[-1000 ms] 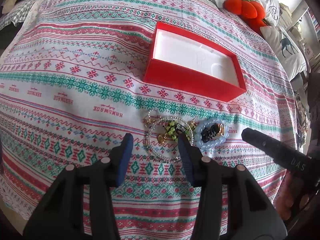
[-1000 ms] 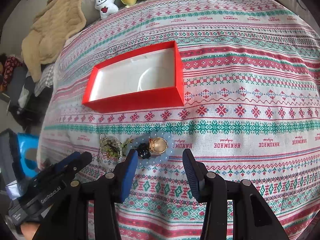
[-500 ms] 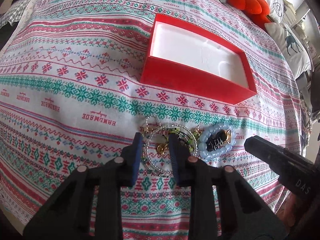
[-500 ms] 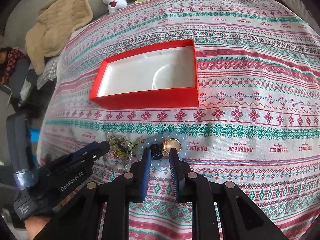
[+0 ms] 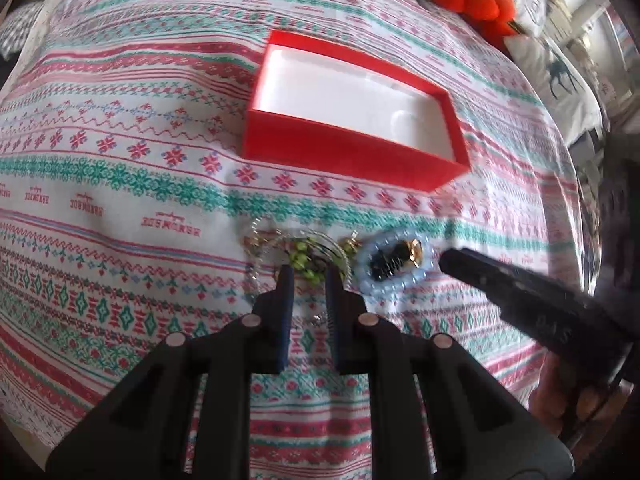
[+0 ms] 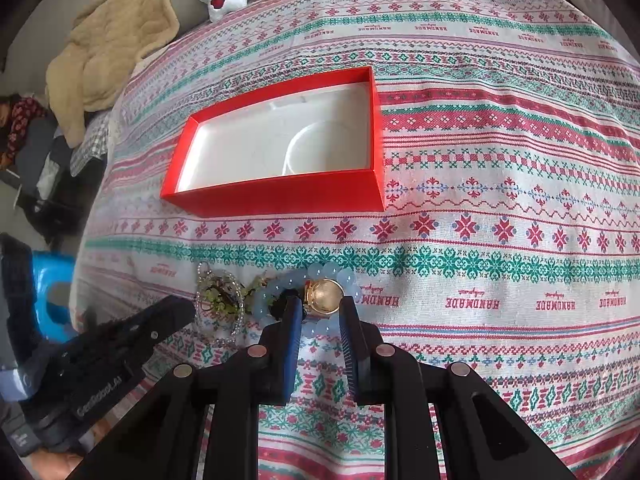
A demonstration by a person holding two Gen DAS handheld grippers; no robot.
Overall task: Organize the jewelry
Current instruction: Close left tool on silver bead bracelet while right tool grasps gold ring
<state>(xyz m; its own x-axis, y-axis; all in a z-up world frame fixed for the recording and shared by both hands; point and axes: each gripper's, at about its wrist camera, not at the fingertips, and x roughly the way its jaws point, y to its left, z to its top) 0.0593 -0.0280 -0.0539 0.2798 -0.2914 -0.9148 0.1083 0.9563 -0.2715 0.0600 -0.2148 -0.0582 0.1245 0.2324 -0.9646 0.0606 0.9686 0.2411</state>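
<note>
A pale blue bead bracelet (image 6: 320, 280) ringing a gold piece (image 6: 325, 296) lies on the bed (image 6: 480, 240) before the red box (image 6: 280, 196). The right gripper (image 6: 320, 312) clenches on it. Beside it, the left gripper (image 5: 308, 280) is closing around green-beaded jewelry (image 5: 304, 260).

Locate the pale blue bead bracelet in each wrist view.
Left wrist: the pale blue bead bracelet lies right of centre, between the two grippers' tips.
Right wrist: it lies just below centre, at this gripper's fingertips.
Shared landmark: the red box, farther up the cloth in both.
</note>
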